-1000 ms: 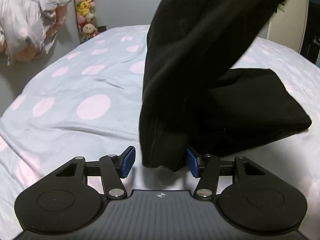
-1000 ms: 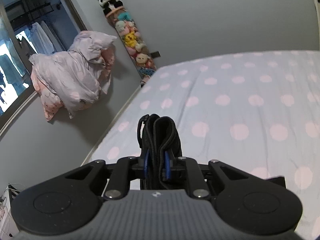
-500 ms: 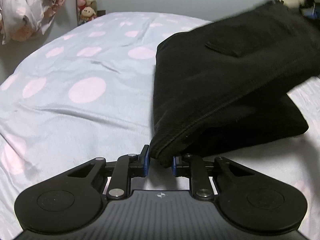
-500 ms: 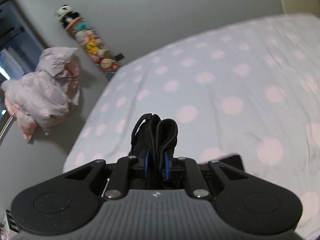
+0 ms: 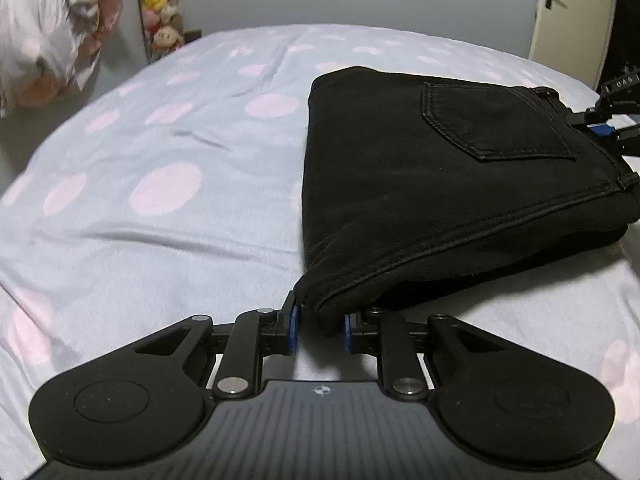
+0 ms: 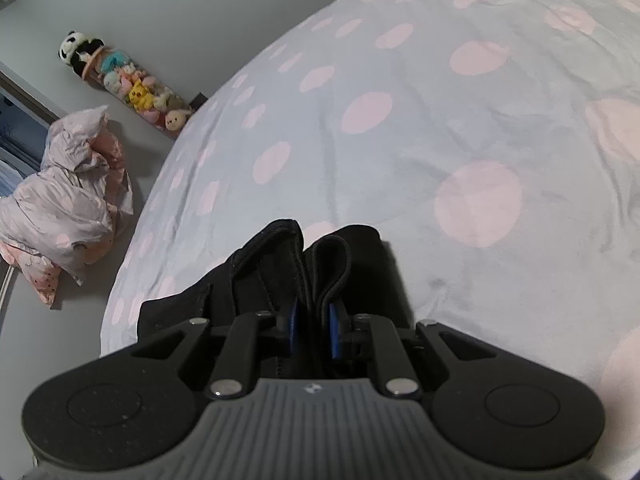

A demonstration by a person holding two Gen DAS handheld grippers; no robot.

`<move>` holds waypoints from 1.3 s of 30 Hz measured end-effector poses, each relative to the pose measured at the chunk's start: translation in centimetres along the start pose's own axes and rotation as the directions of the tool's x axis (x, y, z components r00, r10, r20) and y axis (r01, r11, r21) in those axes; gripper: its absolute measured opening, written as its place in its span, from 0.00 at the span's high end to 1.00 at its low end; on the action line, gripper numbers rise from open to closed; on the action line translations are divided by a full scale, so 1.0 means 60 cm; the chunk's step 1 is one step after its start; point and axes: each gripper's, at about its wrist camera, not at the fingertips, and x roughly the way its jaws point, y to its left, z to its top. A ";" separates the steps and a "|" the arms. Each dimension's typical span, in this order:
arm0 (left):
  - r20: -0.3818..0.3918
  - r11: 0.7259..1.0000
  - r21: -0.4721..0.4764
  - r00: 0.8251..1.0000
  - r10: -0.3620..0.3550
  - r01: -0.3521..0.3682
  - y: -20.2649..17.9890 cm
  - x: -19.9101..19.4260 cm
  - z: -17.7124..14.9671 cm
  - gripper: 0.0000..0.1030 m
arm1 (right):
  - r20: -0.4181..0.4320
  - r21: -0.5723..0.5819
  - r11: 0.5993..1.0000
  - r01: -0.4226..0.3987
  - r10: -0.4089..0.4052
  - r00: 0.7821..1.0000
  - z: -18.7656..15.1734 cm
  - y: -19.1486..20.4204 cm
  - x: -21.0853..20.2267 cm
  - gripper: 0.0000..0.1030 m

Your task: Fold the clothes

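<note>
A pair of black jeans (image 5: 432,168) lies folded on the bed (image 5: 160,184), back pocket up. My left gripper (image 5: 319,334) sits at the near corner of the fold. Its blue pads stand a little apart, and the fabric corner rests between and above them, loose. My right gripper (image 6: 314,330) is shut on the bunched waistband (image 6: 320,264) of the jeans, low over the bed. It also shows at the right edge of the left wrist view (image 5: 600,128), at the waistband end.
The bed has a grey cover with pink dots (image 6: 476,204). A crumpled duvet pile (image 6: 64,208) and a column of plush toys (image 6: 132,88) stand by the wall at left. A door (image 5: 568,12) is at back right.
The hanging jeans have come down and now lie folded flat on the bed. My left gripper closed on the corner, then opened slightly. My right gripper lowered with the waistband.
</note>
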 end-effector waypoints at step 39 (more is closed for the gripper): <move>0.156 0.998 -0.046 0.987 -0.032 0.040 -0.014 -0.041 0.031 0.78 | 0.403 -0.425 0.853 0.302 -0.120 0.907 -0.217 0.044 -0.163 0.79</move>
